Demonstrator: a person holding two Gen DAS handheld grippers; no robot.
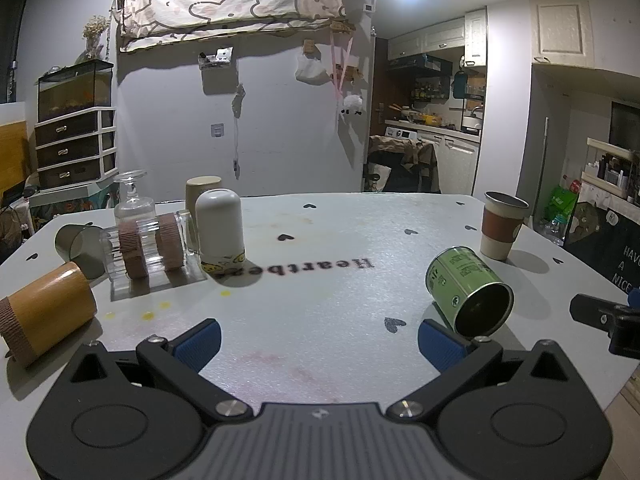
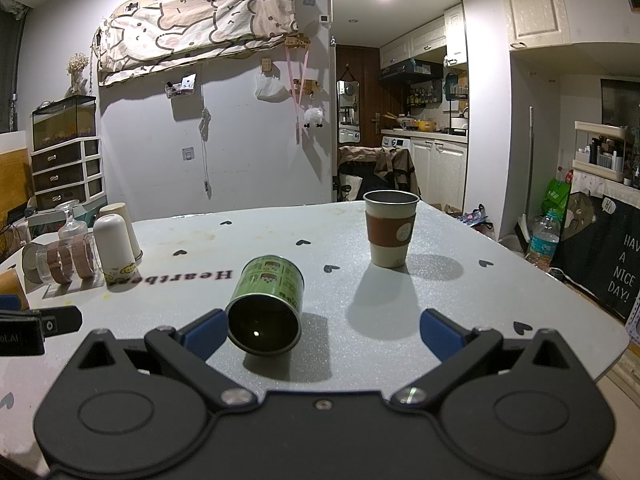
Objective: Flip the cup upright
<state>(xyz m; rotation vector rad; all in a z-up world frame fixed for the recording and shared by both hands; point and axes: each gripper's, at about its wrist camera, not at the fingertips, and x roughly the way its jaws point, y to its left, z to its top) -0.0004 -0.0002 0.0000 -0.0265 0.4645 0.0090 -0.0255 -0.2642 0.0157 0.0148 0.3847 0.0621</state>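
My left view alone showed the wooden cup (image 1: 46,312) lying down; the tin (image 2: 266,306) lay between my right gripper's (image 2: 320,334) wide fingers — left gripper (image 1: 318,344) wide too.

We see white table (image 2: 460,304) — green cup (image 2: 266,304) on side, sleeved cup (image 2: 390,232) upright, white tumbler (image 2: 116,250) inverted.

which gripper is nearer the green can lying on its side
Right. The green can lies just ahead of the open right gripper, close to its left finger. The open left gripper has it off beyond its right finger, outside the gap.
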